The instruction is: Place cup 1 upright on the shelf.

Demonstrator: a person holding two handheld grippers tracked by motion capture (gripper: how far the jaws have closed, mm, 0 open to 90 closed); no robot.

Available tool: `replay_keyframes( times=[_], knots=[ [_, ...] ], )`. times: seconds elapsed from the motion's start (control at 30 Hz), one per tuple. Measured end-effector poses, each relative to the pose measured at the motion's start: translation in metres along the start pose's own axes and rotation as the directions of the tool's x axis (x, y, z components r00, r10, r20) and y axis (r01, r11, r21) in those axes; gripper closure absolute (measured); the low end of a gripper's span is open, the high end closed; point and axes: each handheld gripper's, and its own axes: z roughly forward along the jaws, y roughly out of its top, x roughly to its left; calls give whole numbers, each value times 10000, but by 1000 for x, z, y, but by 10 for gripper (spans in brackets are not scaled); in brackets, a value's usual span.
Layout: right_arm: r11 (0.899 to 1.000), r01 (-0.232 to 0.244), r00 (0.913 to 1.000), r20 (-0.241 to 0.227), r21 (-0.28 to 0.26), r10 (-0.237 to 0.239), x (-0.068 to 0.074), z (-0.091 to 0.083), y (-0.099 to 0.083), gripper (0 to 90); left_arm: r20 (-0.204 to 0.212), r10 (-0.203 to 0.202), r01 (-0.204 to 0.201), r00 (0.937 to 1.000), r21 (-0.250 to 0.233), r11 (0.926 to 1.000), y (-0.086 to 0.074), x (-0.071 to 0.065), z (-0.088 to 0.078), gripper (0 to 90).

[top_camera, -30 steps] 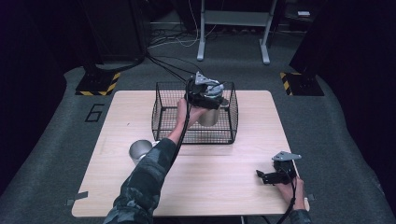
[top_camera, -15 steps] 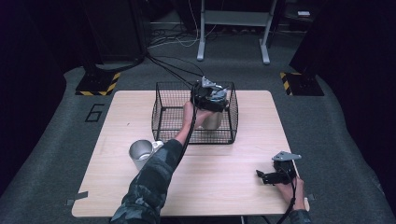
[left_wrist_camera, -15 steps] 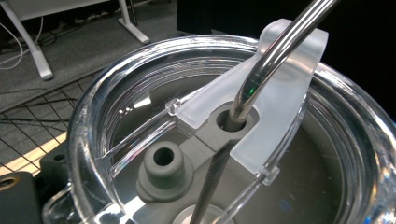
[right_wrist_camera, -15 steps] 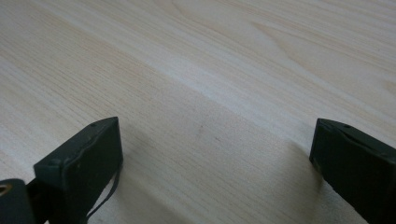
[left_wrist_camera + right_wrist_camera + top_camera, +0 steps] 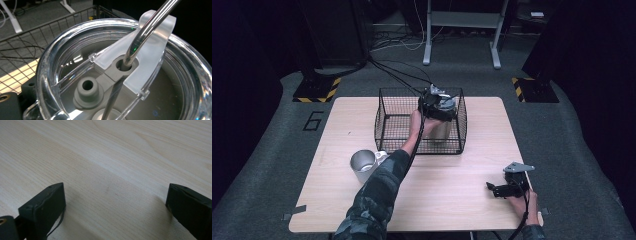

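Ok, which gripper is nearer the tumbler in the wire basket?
Left. The left gripper is over the tumbler inside the wire basket; the right gripper rests at the table's near right corner.

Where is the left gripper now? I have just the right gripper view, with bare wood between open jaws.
Observer: The left gripper is over a steel tumbler that stands inside the wire basket, on the far side of the table.
Operator: Has the tumbler a lid?
Observer: Yes, a clear lid with a metal straw through it.
Operator: Is anything else on the table?
Observer: An open metal cup stands at the near left.
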Motion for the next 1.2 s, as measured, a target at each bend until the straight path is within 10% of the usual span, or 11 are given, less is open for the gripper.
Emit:
replay_keyframes(
  times=[1.2],
  knots=[
    [10000,7,10000,-40,9,-7,0,0,0,24,334,4,-29,9994,738,9973,-5,-5,25,34]
  ],
)
